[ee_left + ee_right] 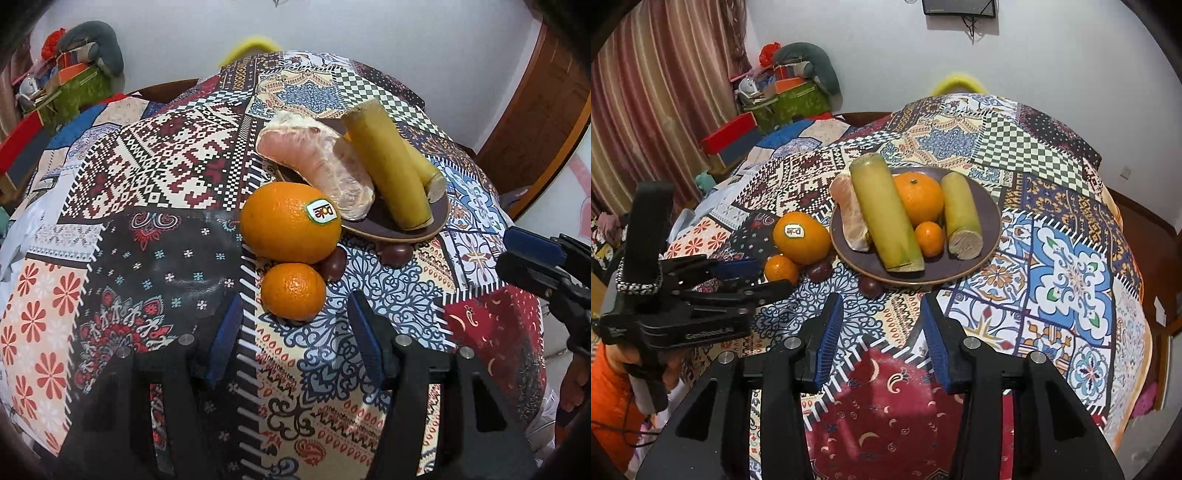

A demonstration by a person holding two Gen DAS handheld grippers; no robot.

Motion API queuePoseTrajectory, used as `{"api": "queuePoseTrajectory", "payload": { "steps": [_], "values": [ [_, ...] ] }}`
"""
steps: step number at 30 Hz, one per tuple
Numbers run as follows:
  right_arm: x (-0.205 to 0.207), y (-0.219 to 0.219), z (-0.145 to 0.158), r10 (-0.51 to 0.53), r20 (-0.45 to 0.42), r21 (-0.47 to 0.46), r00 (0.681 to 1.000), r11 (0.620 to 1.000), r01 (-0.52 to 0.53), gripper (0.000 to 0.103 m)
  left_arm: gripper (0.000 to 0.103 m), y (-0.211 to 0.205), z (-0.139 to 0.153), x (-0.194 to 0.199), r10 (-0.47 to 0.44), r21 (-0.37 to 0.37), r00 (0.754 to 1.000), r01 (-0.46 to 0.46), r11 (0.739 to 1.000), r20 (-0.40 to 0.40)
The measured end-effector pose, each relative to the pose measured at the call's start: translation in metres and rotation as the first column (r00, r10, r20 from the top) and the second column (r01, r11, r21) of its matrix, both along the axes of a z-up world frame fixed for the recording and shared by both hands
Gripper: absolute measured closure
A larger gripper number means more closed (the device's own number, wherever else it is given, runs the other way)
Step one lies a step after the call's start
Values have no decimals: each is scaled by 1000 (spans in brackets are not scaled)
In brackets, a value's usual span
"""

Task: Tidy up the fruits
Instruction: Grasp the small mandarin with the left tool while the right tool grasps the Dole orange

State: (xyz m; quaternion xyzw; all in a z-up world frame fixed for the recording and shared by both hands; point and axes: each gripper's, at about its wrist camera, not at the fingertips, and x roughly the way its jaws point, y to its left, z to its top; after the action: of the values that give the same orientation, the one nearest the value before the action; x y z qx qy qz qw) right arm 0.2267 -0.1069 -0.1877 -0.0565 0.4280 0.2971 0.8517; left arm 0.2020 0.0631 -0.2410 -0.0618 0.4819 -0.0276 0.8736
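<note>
Both tools stand released and hold nothing: the left gripper (295,343) hangs just short of the small mandarin (293,291), and the right gripper (882,332) hovers near the plate (991,236). The mandarin and the stickered orange (290,221) lie on the tablecloth (147,206) against the plate's left rim, with two dark fruits (870,286) at its near edge. On the plate rest two sugarcane pieces (886,214), a peeled pomelo segment (851,218) and two more oranges (919,197).

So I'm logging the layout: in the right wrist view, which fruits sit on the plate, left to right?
Peeled pomelo segment → long sugarcane piece → large mandarin → short sugarcane piece, all on the brown plate. The small mandarin overlaps, so it is left out.
</note>
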Motion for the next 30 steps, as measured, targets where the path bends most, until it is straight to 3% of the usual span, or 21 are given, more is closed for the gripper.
{"api": "queuePoseTrajectory", "payload": {
  "steps": [3,7,18,30],
  "values": [
    [0,4,-3,6,-8,-5,1000,1000,-6,62,48,1,-3,3,7,3,1000,-7,1000,10],
    [2,13,-4,19,-13,-18,1000,1000,-20,62,66,6,-4,3,3,-40,1000,-2,999,21],
    [9,59,-7,81,-24,-42,996,996,-82,62,66,40,17,-23,43,-67,993,-36,997,108],
    [20,118,-20,131,-46,-83,990,988,-134,61,66,71,31,-46,43,-32,981,-38,999,190]
  ]
}}
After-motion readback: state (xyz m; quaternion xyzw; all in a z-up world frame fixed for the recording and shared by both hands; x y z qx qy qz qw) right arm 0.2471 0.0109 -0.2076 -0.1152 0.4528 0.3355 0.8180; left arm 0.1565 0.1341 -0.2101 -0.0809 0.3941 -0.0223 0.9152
